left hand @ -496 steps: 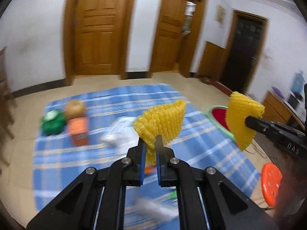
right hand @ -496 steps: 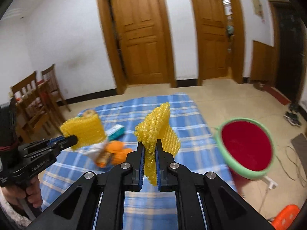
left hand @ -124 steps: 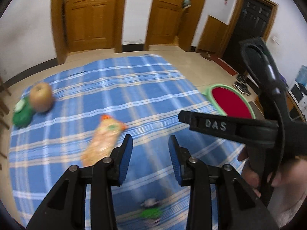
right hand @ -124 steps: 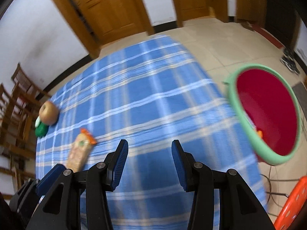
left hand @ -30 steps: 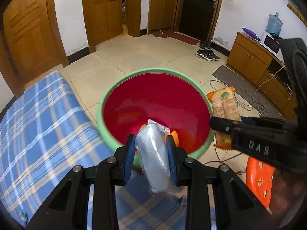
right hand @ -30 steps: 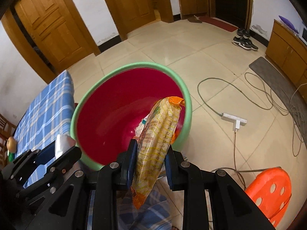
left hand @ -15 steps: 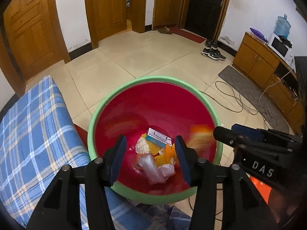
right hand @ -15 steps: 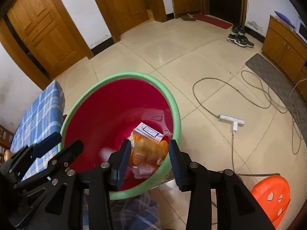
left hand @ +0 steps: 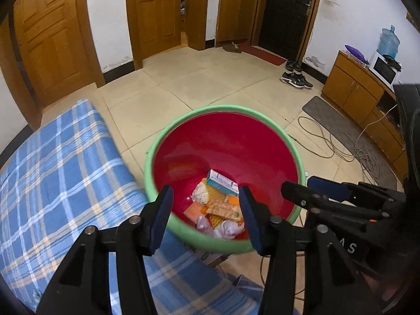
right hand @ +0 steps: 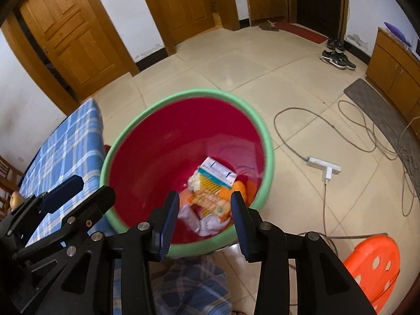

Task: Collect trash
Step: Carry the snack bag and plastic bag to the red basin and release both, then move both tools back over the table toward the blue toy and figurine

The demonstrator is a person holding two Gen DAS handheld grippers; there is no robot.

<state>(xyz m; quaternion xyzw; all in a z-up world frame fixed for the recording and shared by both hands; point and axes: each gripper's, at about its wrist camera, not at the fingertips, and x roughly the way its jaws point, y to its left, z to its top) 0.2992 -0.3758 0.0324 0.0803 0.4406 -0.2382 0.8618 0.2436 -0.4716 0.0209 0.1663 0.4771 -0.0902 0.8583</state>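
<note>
Red, green-rimmed bin [left hand: 183,141] stands upright beside the bed; wrappers [left hand: 223,208] heaped at its bottom.

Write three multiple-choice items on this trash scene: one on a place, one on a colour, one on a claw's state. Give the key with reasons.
1. Where does the snack wrapper lie?
A. on the blue plaid cloth
B. inside the bin
C. on the orange stool

2. What colour is the bin's rim?
A. green
B. black
C. yellow

3. How is the right claw?
A. shut on a wrapper
B. shut, empty
C. open, empty

Key: B, it rests among the trash at the bin's bottom; A, a green band rings the red inside; C, its fingers stand apart with nothing between.
</note>
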